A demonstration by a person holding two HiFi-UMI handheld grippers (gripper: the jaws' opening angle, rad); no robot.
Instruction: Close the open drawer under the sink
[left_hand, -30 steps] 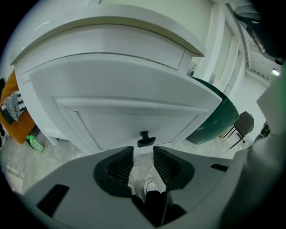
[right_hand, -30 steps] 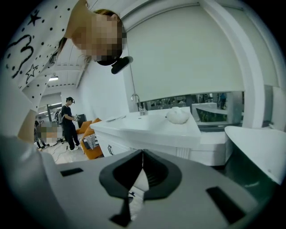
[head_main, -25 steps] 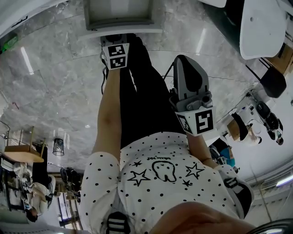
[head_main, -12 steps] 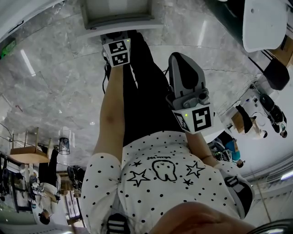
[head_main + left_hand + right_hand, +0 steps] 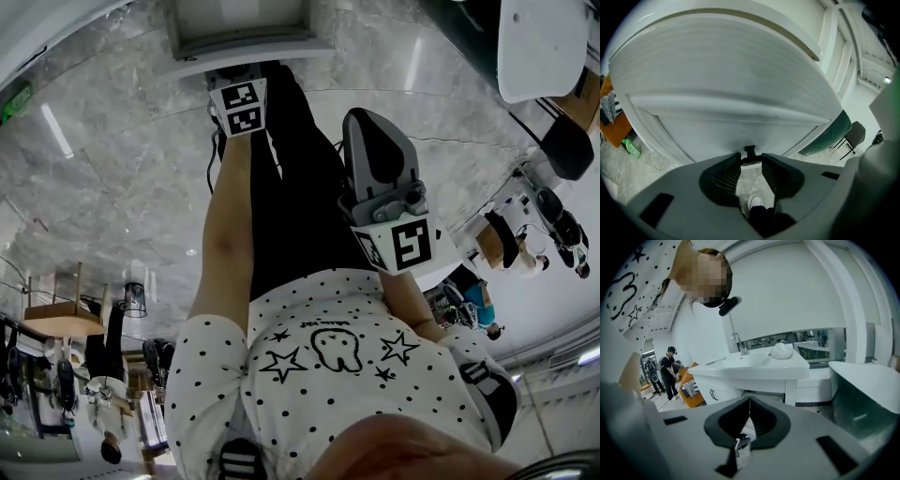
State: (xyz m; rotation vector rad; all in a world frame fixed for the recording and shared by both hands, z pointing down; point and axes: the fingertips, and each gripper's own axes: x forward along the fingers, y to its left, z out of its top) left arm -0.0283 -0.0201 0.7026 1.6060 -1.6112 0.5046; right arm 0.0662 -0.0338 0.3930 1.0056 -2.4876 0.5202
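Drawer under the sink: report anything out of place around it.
Only the drawer itself: it stands pulled out, its inside showing from above. The left gripper, jaws apart, is close to its front. Nothing spilled or damaged shows.

A bathroom display set in a big open hall: a white vanity (image 5: 723, 391) with sink (image 5: 751, 362) and tap (image 5: 737, 340) stands on glossy marble-look floor (image 5: 112, 187), with other people (image 5: 670, 373), an orange seat (image 5: 690, 393) and a chair (image 5: 855, 136) around

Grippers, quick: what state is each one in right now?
Left gripper: open, nothing between the jaws.
Right gripper: closed, holding nothing.
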